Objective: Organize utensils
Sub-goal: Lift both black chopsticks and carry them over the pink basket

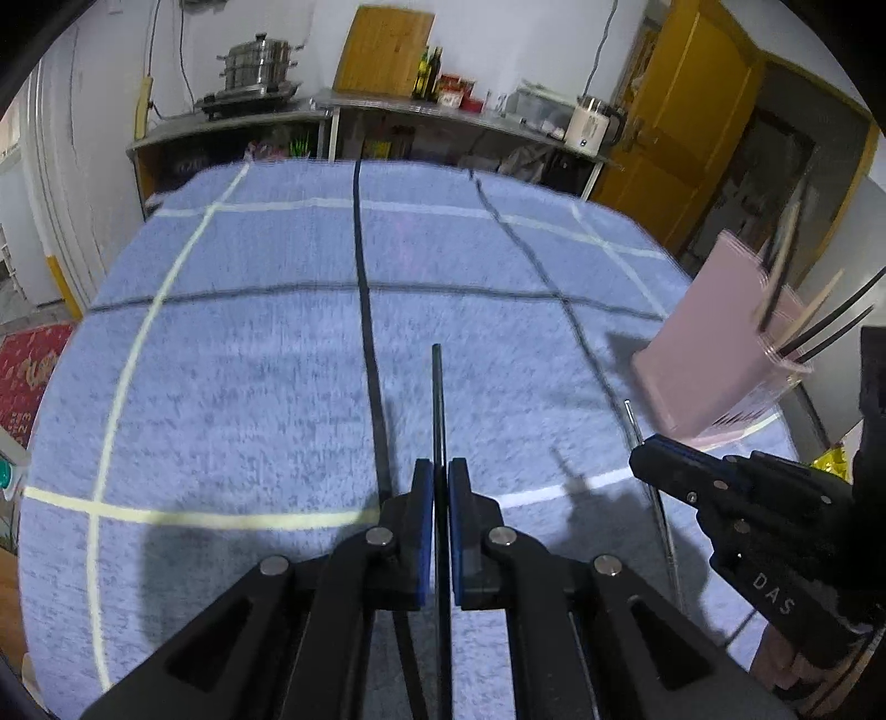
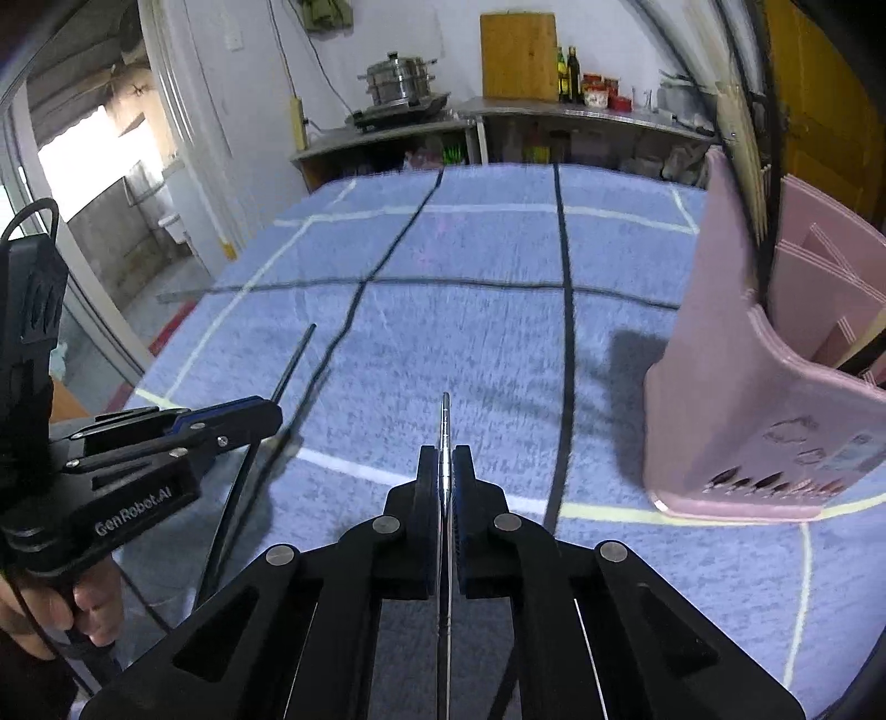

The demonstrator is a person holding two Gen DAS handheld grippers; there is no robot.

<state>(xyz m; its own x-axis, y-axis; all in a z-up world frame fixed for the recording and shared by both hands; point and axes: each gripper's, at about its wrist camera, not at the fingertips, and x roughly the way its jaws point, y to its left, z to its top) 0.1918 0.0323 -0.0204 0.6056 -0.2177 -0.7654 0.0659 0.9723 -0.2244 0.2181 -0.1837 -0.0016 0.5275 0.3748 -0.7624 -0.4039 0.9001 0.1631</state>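
My left gripper point(image 1: 441, 471) is shut on a black chopstick point(image 1: 437, 399) that points forward above the blue cloth. My right gripper point(image 2: 444, 459) is shut on a thin metal utensil point(image 2: 444, 426) that also points forward. The right gripper shows in the left wrist view point(image 1: 642, 451) at the right, with the metal utensil point(image 1: 632, 418) sticking out. The left gripper shows in the right wrist view point(image 2: 274, 412) at the left with its black chopstick point(image 2: 296, 357). A pink utensil holder point(image 2: 736, 399) stands to the right and holds several chopsticks point(image 1: 803, 324).
A blue checked cloth point(image 1: 249, 360) covers the table. Behind it stand metal counters with a steamer pot point(image 1: 260, 63), a cutting board point(image 1: 385, 50), bottles and a kettle point(image 1: 590, 124). A yellow door point(image 1: 681, 111) is at the right.
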